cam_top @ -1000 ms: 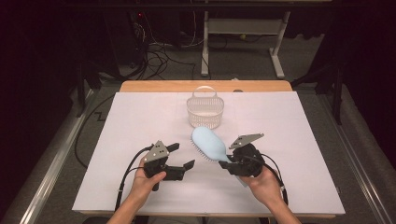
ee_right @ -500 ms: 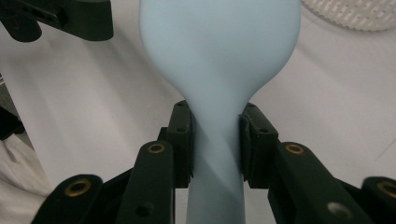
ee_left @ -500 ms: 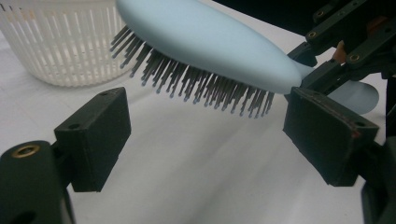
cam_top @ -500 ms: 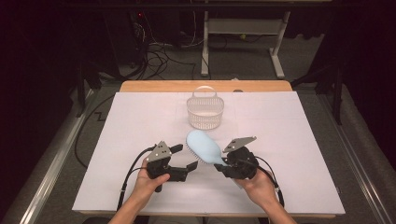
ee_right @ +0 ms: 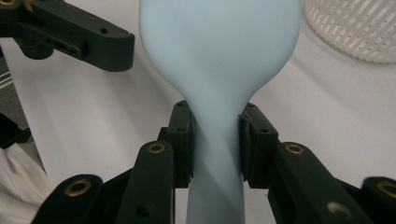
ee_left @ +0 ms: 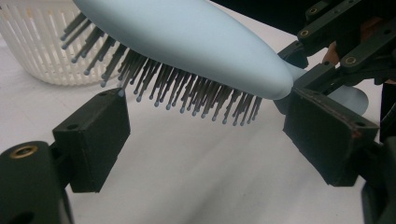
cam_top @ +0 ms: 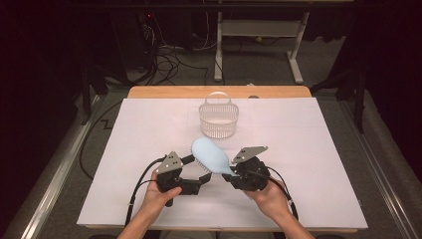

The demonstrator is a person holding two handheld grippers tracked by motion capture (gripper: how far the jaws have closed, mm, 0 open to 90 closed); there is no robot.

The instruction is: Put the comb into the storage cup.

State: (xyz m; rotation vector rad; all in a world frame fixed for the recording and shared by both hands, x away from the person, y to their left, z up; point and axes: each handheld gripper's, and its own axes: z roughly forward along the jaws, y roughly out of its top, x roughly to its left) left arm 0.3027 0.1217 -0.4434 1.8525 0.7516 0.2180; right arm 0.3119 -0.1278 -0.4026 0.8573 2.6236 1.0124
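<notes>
A pale blue hairbrush (cam_top: 209, 155) hangs low over the white table sheet, bristles down. My right gripper (cam_top: 230, 172) is shut on its narrow handle; in the right gripper view both pads (ee_right: 183, 135) press the handle of the hairbrush (ee_right: 219, 46). My left gripper (cam_top: 198, 170) is open just left of it. In the left gripper view the hairbrush (ee_left: 187, 37) passes above the wide gap of my left gripper (ee_left: 210, 121), and its grey bristles come down near the left pad (ee_left: 100, 126). Whether they touch it is unclear.
A white slatted basket (cam_top: 218, 119) with a handle stands behind the brush, mid-table, and looks empty; it is also in the gripper views as the basket (ee_left: 32, 46) and basket (ee_right: 359, 32). The white sheet (cam_top: 308, 149) lies on a wooden table. Cables and a stand are on the floor beyond.
My right gripper has carried the brush leftward and nearer, so its head now sits over the left gripper's jaws. The left gripper has stayed put.
</notes>
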